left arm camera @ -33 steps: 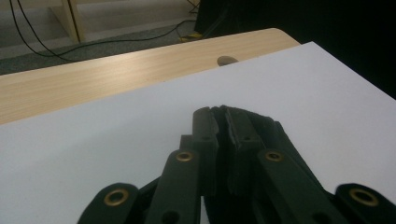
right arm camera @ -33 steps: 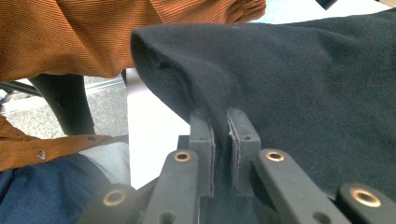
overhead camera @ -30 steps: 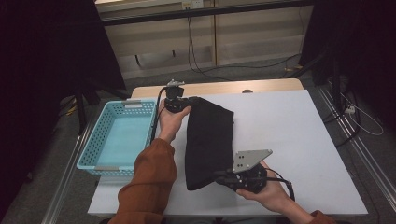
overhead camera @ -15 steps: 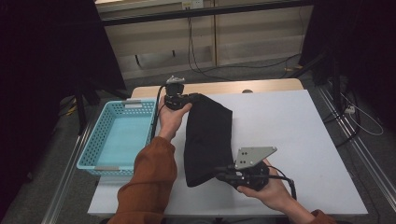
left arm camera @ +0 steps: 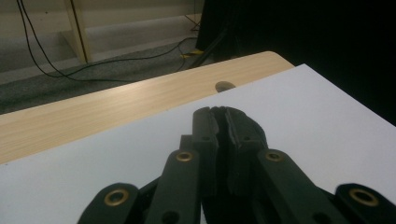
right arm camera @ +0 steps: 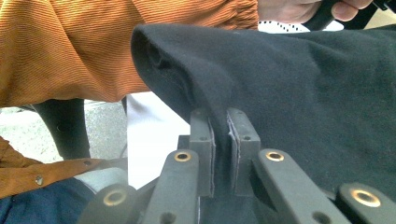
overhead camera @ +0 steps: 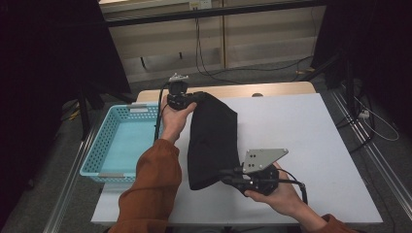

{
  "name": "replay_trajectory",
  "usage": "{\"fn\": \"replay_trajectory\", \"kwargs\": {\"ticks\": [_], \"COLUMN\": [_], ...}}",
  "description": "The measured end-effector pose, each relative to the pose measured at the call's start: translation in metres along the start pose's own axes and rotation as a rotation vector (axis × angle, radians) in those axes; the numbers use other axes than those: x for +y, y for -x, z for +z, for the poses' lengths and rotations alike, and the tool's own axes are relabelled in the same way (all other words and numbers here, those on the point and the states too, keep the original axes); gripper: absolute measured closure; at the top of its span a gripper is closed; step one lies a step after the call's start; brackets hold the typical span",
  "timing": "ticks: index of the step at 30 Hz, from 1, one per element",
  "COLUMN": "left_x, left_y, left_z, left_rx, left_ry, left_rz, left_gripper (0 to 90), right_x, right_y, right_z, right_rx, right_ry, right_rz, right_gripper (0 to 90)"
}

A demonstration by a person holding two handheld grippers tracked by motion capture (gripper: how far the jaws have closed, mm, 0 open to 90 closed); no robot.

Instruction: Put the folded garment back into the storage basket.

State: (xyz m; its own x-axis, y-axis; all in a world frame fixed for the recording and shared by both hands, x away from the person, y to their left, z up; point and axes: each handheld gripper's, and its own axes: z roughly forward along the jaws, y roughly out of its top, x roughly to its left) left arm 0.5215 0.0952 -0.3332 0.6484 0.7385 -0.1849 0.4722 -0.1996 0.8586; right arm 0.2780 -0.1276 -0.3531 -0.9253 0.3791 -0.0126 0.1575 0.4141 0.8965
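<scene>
Black cloth (overhead camera: 212, 141): far end pinched between left gripper (overhead camera: 190, 98) jaws; near edge pinched between right gripper (overhead camera: 232, 178) jaws.

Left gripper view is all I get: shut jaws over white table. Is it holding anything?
Observer: Yes. In the high view the left gripper pinches the far end of a black cloth.
Operator: And the right one?
Observer: The right gripper is shut on the cloth's near edge; fabric sits between its jaws.
Operator: Anywhere to put it?
Observer: A blue basket stands at the table's left edge, beside the person's left forearm.
</scene>
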Motion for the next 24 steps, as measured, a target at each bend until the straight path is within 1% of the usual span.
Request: {"fn": "replay_trajectory", "kwargs": {"ticks": [1,3,5,7,15,20,24], "left_x": [0.000,0.002,0.003,0.005,0.018,0.020,0.022], "left_y": [0.000,-0.002,-0.002,-0.002,-0.003,-0.005,-0.008], "left_z": [-0.001,-0.003,-0.004,-0.006,-0.016,-0.019,-0.023], "left_rx": [0.000,0.002,-0.001,-0.001,0.008,0.013,0.019], "left_ry": [0.002,0.004,0.021,0.020,0.043,0.042,0.046], "left_rz": [-0.006,-0.002,-0.012,-0.010,-0.004,-0.002,-0.008], "left_gripper": [83.7,83.7,83.7,83.7,83.6,83.7,83.7], "right_x": [0.001,0.003,0.005,0.007,0.016,0.021,0.024], "right_y": [0.000,0.000,0.000,0.000,0.000,0.000,0.000], "right_z": [0.000,0.000,0.000,-0.001,0.000,0.002,0.004], "right_rx": [-0.001,0.000,0.001,-0.001,-0.005,-0.003,-0.001], "right_ry": [0.001,0.005,0.009,0.015,0.028,0.035,0.038], "right_rz": [0.001,-0.005,-0.010,-0.010,-0.025,-0.029,-0.033], "right_gripper": [82.8,82.8,82.8,82.8,82.8,82.8,83.0]}}
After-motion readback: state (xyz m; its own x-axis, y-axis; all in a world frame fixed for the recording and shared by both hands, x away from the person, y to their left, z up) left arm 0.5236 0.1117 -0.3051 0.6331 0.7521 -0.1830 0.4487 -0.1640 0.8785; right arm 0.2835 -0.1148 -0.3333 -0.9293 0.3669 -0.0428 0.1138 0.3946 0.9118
